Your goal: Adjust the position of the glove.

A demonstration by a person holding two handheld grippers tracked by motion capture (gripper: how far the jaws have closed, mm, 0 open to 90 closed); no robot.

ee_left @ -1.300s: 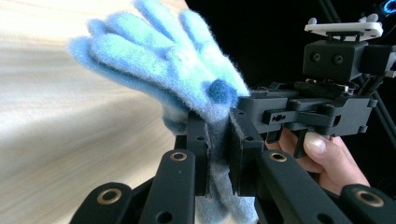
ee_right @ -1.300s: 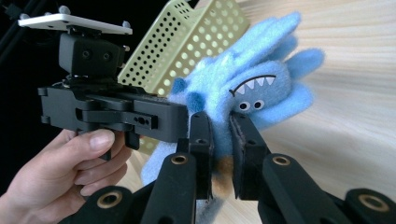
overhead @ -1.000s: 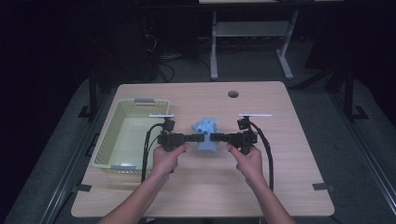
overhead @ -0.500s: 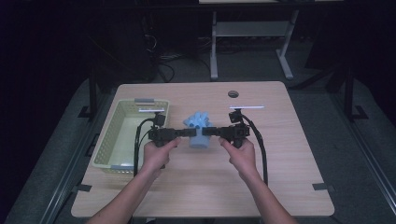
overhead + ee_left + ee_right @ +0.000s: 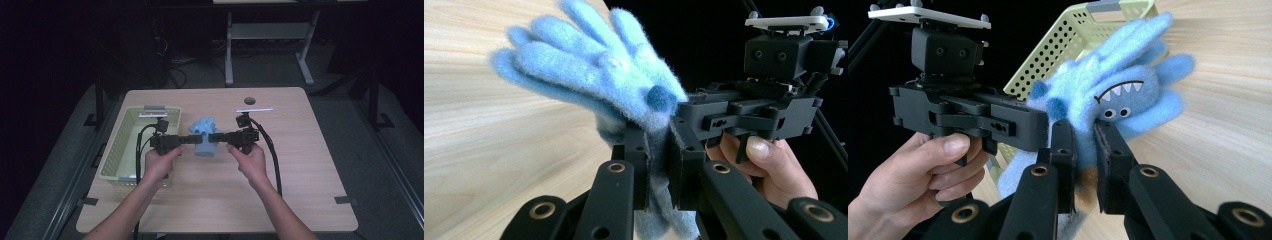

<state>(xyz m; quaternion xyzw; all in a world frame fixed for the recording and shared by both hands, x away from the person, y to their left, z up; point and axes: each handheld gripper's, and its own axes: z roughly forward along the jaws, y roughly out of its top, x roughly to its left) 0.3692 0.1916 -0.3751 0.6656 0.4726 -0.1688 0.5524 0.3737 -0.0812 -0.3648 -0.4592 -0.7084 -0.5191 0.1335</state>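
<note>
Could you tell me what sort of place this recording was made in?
Probably a lab or studio set up for recording: a single wooden table stands on grey floor mats in a dark room, with cables and a white metal stand behind it.

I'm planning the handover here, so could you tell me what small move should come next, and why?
Probably carry the glove left toward the basket: the left gripper and right gripper both clamp it, lifted above the table, with the basket just beside it.

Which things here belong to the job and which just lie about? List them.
In the job:
glove
left tool
right tool

Lying about:
basket
table
</note>
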